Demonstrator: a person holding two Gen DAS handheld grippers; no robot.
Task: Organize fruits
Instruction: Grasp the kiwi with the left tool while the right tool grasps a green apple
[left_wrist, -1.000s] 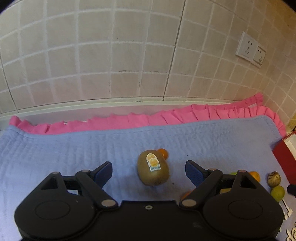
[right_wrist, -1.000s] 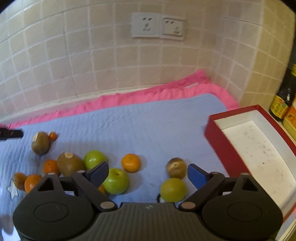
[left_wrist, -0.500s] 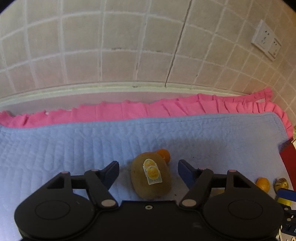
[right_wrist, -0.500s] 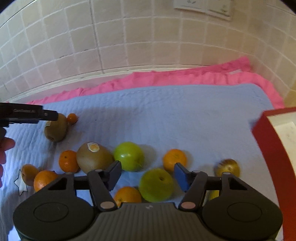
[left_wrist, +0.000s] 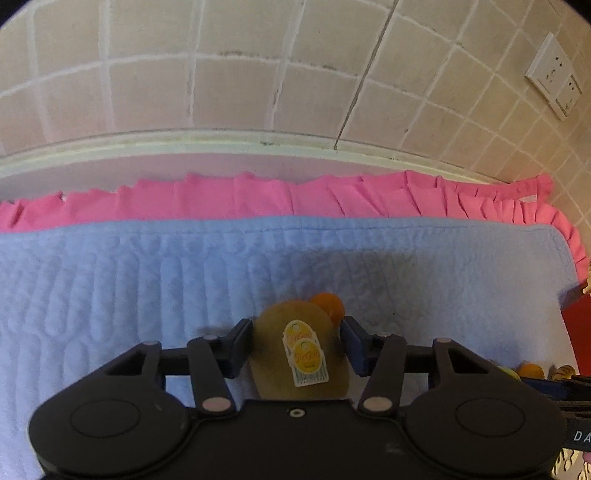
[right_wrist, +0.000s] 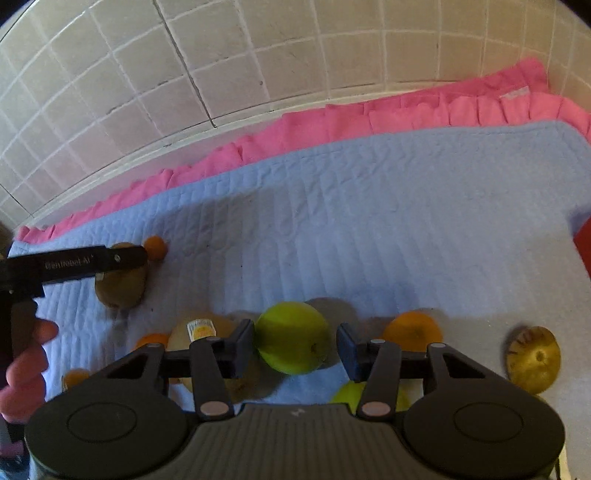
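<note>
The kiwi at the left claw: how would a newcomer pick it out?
On the blue quilted mat, look between the left claw's fingers. The kiwi sits there, a small orange just behind it. It is brown, egg-shaped and carries a yellow sticker.

"DanRobot.AI" on left tool (right_wrist: 92, 262); kiwi (left_wrist: 301, 350) sticker text unreadable.

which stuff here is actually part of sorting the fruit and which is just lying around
Part of the job:
- kiwi between the left gripper fingers
- green apple between the right gripper fingers
- small orange behind the kiwi
- second kiwi, orange

Just lying about:
- blue quilted mat
- pink ruffled cloth
- wall socket
</note>
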